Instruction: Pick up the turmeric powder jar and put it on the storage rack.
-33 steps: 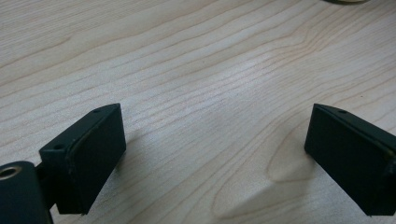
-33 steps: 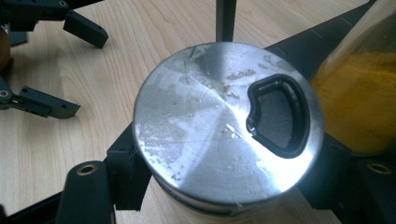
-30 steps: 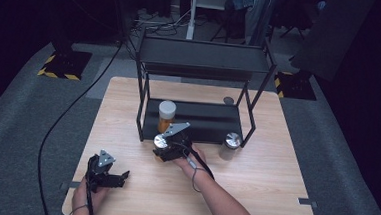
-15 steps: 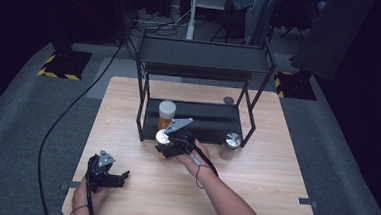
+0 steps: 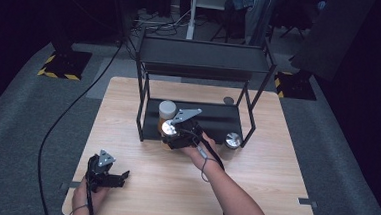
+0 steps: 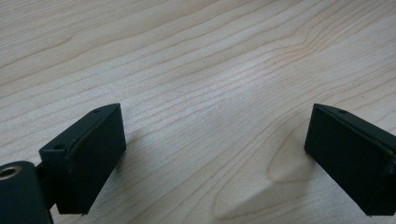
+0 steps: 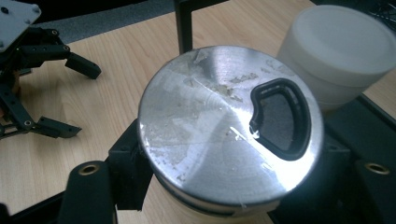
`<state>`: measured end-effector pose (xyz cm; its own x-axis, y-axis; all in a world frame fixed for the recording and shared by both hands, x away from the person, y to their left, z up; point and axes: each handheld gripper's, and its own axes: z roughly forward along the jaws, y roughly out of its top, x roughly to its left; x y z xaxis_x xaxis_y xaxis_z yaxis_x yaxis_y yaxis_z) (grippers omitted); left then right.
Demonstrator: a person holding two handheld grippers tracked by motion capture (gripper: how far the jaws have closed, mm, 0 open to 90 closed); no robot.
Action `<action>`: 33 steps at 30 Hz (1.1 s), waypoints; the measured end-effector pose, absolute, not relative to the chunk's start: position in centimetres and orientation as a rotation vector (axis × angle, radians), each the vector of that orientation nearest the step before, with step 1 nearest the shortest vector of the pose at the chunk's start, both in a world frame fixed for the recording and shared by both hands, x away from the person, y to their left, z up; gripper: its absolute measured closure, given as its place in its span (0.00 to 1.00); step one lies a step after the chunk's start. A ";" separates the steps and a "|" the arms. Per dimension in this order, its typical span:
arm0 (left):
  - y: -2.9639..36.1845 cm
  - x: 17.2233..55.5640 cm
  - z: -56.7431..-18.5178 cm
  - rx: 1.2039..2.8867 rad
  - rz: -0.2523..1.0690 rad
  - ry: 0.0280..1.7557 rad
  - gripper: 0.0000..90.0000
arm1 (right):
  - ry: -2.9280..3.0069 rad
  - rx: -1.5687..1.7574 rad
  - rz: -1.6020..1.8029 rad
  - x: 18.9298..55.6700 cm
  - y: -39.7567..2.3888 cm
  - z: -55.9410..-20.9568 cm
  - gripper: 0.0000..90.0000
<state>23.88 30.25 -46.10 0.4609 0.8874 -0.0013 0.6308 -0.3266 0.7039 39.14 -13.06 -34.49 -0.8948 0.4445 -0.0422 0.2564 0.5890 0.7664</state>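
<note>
High view: fixed above person's side, looking fwd and down over whole table (image 5: pixel 253 191) and black rack (image 5: pixel 203 63).
Left gripper view: v. close to tabletop, angled down at bare wood.
Right gripper view: close, looking down on metal-lidded jar (image 7: pixel 229 126).
Shared w/ high view: white-lidded jar (image 7: pixel 338 49), left gripper (image 7: pixel 70 95).

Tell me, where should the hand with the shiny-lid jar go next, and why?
Probably a little higher and in over the rack's lower shelf. The right gripper is shut on the shiny-lid jar, held at the shelf's front edge beside the white-lid jar.
</note>
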 end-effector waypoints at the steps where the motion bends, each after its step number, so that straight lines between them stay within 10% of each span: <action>1: 30.3 23.9 -46.1 2.071 0.516 1.259 0.06 | 2.590 0.585 1.194 39.2 -13.2 -34.3 0.36; 33: 30.2 23.9 -46.1 2.070 0.516 1.260 0.06 | 2.464 0.807 1.134 41.6 -15.9 -33.0 0.36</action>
<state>23.88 30.25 -46.12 0.4600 0.8879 -0.0023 0.6309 -0.3251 0.7045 41.57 -15.91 -33.04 -0.7933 0.6072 -0.0440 0.3615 0.5279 0.7685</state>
